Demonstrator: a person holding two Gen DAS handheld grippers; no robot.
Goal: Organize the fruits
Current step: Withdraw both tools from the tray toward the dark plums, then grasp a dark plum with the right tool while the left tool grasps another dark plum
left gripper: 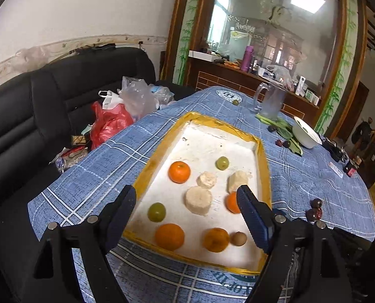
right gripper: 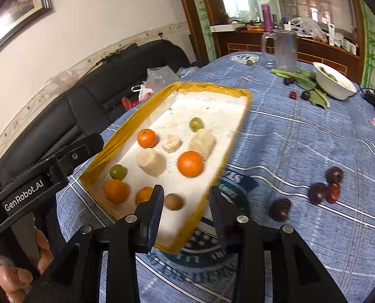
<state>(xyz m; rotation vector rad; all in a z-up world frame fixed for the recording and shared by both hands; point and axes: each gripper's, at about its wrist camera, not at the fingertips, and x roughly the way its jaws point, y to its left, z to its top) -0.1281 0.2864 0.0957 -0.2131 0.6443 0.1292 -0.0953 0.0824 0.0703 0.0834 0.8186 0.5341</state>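
so the yellow-rimmed tray is the anchor here, sitting on the blue plaid tablecloth, and most of the fruit is already in it in loose rows: oranges, green grapes, banana chunks and one small brown fruit at the near end. looks like it's laid out by type so nothing rolls off the table, that raised rim does the work.

left gripper hangs over the near half of the tray with jaws spread wide and nothing between them. right gripper is over the tray's near right corner, jaws partly open, also empty, the brown fruit just beyond it.

what's left sits right of the tray: a few dark plums well clear of the rim, more near the white bowl past the far end. my guess is those go in next, right gripper being closest.
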